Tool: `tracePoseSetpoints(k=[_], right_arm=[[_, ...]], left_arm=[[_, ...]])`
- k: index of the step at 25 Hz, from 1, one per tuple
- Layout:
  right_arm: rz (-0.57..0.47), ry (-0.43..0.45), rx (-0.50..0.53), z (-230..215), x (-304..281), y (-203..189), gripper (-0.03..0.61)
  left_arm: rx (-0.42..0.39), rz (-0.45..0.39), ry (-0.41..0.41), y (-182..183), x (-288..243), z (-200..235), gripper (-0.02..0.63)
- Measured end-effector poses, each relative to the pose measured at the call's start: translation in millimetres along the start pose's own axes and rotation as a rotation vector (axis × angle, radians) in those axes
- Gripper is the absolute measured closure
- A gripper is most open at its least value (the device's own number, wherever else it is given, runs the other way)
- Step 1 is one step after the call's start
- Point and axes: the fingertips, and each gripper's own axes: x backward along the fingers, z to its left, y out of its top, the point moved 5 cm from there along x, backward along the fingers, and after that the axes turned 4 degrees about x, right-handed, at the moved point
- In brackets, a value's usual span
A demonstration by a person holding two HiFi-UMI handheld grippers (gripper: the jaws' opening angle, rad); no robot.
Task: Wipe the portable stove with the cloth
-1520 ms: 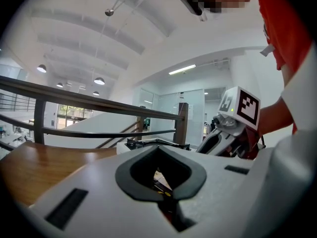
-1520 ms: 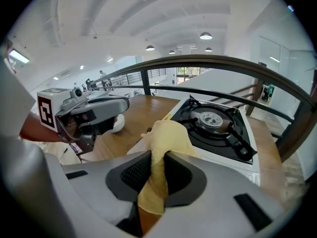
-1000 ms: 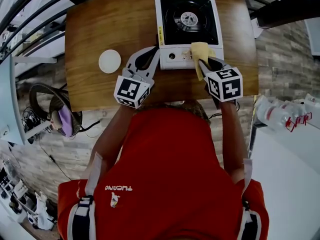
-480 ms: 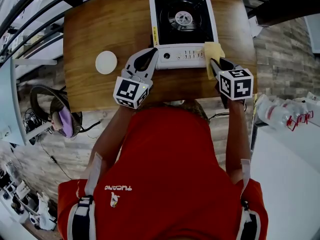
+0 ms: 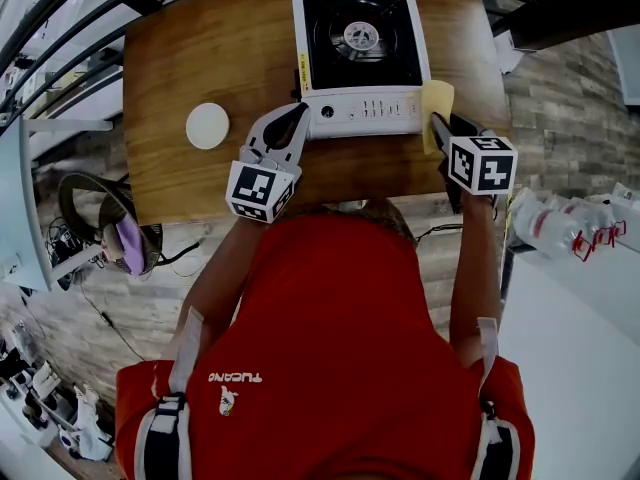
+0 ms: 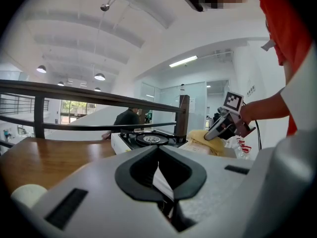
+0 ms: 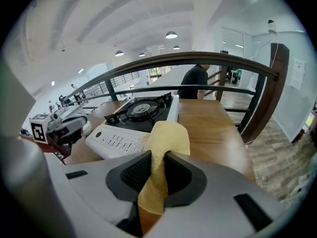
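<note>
While I looked down from the head view, the portable stove [image 5: 360, 58] stood on the tabletop [image 5: 200, 48] with its white control panel [image 5: 365, 113] turned to me. The right tool [image 5: 437, 121] was closed on the yellow cloth [image 5: 438, 96], which was bunched between its jaws. One free fold stood out in front of them and another end hung below. The cloth was at the near right corner of the stove, just beside the right end of the panel. I could not tell whether it pressed on the casing or only brushed it. The left tool [image 5: 298, 114] had its jaws together with nothing in them. Its tip was at the near left corner of the stove, so close that it seemed to steady it. A white round disc [image 5: 207, 125] lay well to the left of the stove.

I judged the cloth to be light, soft and limp, so it would fold under any push. The hold on the bunched middle looked right to me, because enough loose cloth lay ahead of the jaws to meet the surface first. The stove I judged to be stiff but rather light, with a smooth casing, so it could slide under a sideways wipe. I thought it better to brace it at a flat corner, away from the knob [image 5: 327, 112] and the burner grate [image 5: 358, 36], where the cloth could catch.
</note>
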Motion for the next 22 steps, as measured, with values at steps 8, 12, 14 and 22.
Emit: tracePoseSetpoints(k=[8, 12, 14, 22], right_arm=[[-0.023, 0.013, -0.035, -11.2, -6.9, 8.2, 0.494], [-0.021, 0.023, -0.029, -15.4, -11.9, 14.4, 0.494], [-0.018, 0.03, -0.025, -18.0, -15.5, 18.0, 0.494], [-0.019, 0.061, -0.017, -26.9, -28.4, 33.0, 0.494]], left_arm=[[0.049, 0.109, 0.018, -19.2, 2.6, -0.5, 0.56], [0.084, 0.18, 0.042, -27.2, 2.1, 0.5, 0.491], [0.099, 0.223, 0.055, -32.8, 1.0, 1.3, 0.469], [0.194, 0.278, 0.05, -37.7, -1.0, 3.2, 0.455]])
